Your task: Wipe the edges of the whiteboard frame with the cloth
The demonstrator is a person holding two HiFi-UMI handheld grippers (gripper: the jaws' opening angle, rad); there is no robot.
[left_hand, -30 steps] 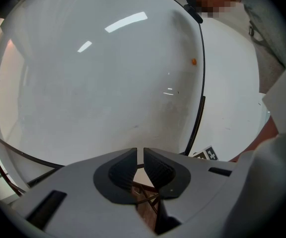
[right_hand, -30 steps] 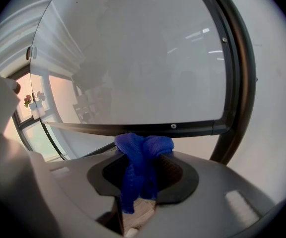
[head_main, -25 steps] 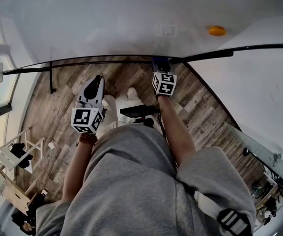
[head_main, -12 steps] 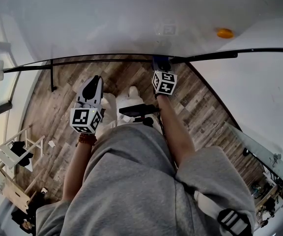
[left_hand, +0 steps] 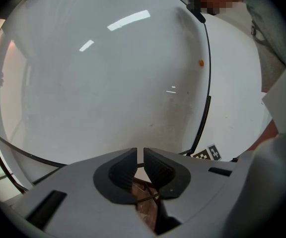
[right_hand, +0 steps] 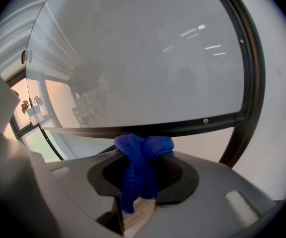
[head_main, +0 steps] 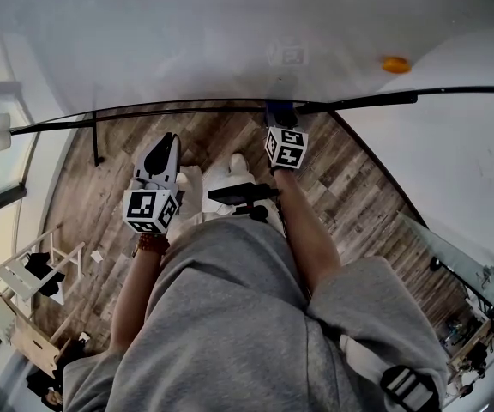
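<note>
Since the lower edge is the part being wiped, the cloth [right_hand: 144, 150] is carried in the right gripper [right_hand: 144, 157] and appears to be pressed against the black frame [right_hand: 192, 124] along the bottom of the whiteboard [head_main: 230, 41]. The bunched blue fabric is left standing proud of the fingers [right_hand: 178, 175], so that cloth, not plastic, is brought to the bar. These fingers are clamped narrowly on the fabric, and a tail of it is seen hanging down between them. The left gripper [head_main: 168, 144] is held lower, clear of the board, and is judged idle. Its fingers [left_hand: 123, 170] are drawn almost together, with only a slit between, and nothing is gripped.
</note>
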